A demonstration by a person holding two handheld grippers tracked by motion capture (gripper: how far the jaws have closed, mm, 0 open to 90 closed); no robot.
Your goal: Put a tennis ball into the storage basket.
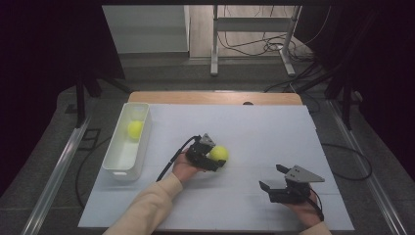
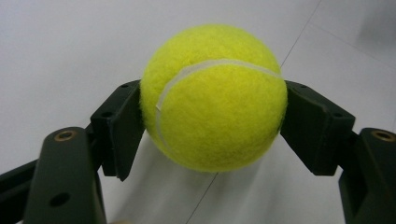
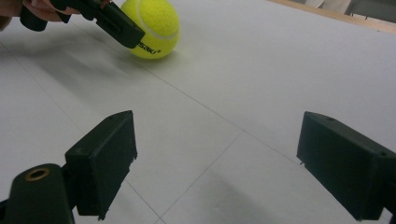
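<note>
A white sheet [image 1: 274, 132] is covering the table across the middle of the frame, with a wooden edge [image 1: 215, 97] showing along its upper side. At upper centre a grey metal frame [image 1: 254, 24] is standing on the floor, and cables [image 1: 249, 46] are lying tangled beneath it.

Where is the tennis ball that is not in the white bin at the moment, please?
In the high view the tennis ball sits near the table's middle, between the jaws of the left gripper, right of the white bin and left of the right gripper.
</note>
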